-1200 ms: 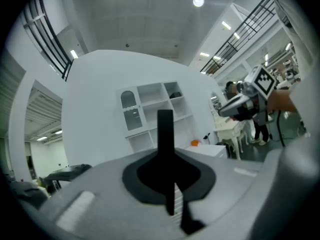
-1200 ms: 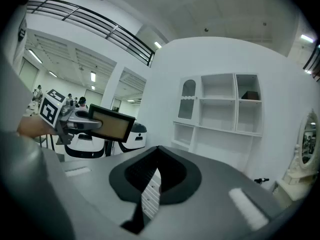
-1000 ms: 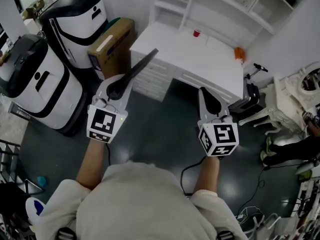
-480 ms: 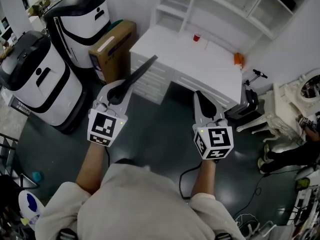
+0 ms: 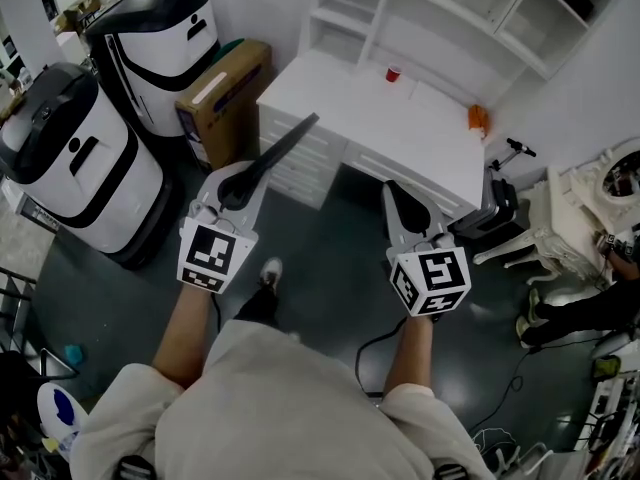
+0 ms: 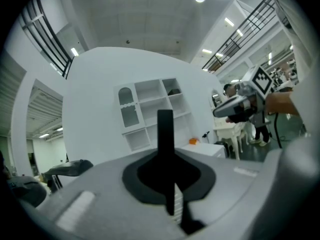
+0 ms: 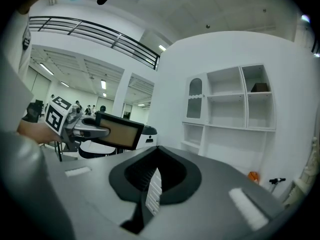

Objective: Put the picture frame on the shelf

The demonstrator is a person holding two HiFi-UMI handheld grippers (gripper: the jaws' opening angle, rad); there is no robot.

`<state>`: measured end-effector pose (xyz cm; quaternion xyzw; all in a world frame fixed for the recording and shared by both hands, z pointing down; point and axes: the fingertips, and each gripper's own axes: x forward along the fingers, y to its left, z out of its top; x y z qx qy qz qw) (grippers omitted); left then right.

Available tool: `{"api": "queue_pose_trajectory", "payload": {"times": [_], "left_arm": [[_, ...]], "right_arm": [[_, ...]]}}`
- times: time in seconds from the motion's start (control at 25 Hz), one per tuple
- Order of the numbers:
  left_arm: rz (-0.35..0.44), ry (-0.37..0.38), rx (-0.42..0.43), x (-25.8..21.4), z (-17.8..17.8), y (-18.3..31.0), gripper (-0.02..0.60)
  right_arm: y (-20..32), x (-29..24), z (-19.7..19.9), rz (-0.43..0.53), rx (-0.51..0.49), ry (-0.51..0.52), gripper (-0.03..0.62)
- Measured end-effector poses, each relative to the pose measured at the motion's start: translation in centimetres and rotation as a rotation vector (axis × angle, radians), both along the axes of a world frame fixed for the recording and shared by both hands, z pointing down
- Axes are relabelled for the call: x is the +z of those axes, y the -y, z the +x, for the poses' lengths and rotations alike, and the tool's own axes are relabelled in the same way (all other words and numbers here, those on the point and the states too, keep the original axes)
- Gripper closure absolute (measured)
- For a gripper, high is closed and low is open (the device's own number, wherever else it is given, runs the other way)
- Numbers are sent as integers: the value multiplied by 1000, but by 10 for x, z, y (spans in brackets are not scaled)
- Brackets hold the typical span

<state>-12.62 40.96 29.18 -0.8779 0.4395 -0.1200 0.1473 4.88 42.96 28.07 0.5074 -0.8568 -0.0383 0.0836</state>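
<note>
Fingers (image 5: 216,184) of the left gripper (image 5: 238,176) pinch the picture frame (image 5: 287,140), the right gripper (image 5: 402,200) pressed together empty, apparently mid-carry, so next it needs lifting onto the shelf (image 5: 440,13) at twelve o'clock.

The shelf (image 5: 440,13) rises behind the desk (image 5: 405,123), a cardboard box (image 5: 225,93) at its left.
</note>
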Motion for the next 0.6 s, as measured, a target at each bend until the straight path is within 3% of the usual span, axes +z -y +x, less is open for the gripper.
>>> {"api": "queue_pose_trajectory", "payload": {"times": [0.2, 0.6], "left_arm": [[2, -14, 2, 4, -3, 45, 571], [6, -19, 18, 2, 2, 182, 572]], "right_arm": [[41, 3, -2, -30, -19, 19, 589], [174, -4, 4, -19, 10, 17, 589]]}}
